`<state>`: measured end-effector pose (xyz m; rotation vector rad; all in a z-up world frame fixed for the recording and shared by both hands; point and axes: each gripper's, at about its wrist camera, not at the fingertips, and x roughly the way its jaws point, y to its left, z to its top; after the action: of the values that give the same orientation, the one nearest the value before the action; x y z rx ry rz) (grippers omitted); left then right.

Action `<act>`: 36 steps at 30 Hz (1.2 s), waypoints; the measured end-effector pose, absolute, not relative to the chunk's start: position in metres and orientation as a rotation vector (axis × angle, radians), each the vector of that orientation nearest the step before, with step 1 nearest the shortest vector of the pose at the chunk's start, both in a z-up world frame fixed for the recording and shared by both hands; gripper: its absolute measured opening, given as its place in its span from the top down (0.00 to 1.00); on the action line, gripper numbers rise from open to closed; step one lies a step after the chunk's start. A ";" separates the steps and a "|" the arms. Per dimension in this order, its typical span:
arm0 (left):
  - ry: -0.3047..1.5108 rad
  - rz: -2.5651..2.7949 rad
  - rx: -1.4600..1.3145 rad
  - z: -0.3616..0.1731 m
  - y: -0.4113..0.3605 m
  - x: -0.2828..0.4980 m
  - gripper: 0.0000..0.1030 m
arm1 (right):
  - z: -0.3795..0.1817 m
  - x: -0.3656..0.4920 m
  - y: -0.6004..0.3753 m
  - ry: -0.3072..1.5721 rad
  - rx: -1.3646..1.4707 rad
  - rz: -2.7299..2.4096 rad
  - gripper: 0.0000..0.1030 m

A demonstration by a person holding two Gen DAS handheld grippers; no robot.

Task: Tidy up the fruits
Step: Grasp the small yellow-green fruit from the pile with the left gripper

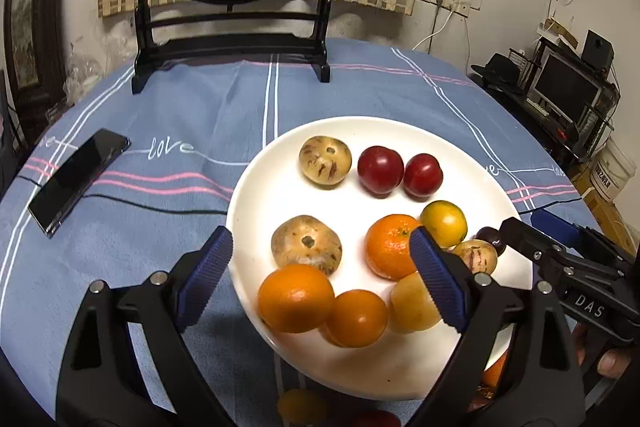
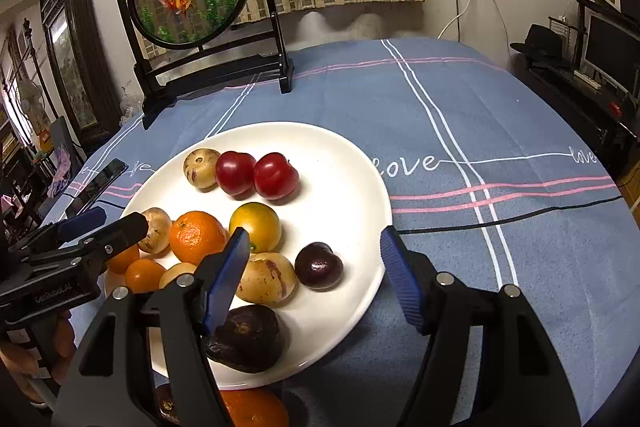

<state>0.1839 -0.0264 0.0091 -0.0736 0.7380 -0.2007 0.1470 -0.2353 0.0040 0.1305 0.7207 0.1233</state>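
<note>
Fruit is sitting sorted by kind on the plate [image 1: 256, 195]: red plums [image 1: 380, 169] paired at the back, oranges [image 1: 296, 298] clustered at the front, so you're looking close to done. Your left gripper [image 1: 320, 267] is hovering over the plate's near edge, fingers [image 1: 206, 269] spread wide and gripping nothing. Your right gripper [image 2: 314, 269] is angling down likewise, fingers apart around a dark plum [image 2: 319, 265] without touching it.
</note>
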 end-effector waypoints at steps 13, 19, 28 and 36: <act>0.655 -0.166 -0.014 0.017 -0.028 0.171 0.03 | 0.007 0.145 -0.235 0.692 0.166 0.182 0.33; 0.700 -0.154 -0.095 0.018 -0.004 0.153 0.03 | 0.007 0.144 -0.236 0.687 0.172 0.192 0.33; 0.747 -0.171 0.013 0.003 0.003 0.123 0.03 | 0.005 0.141 -0.240 0.684 0.182 0.178 0.33; 0.790 -0.224 -0.045 -0.010 0.019 0.111 0.03 | 0.004 0.139 -0.240 0.681 0.198 0.190 0.33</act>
<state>0.1110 0.0194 -0.0100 -0.0453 0.7902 -0.2237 0.1392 -0.2401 0.0038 0.1977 0.6809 0.1900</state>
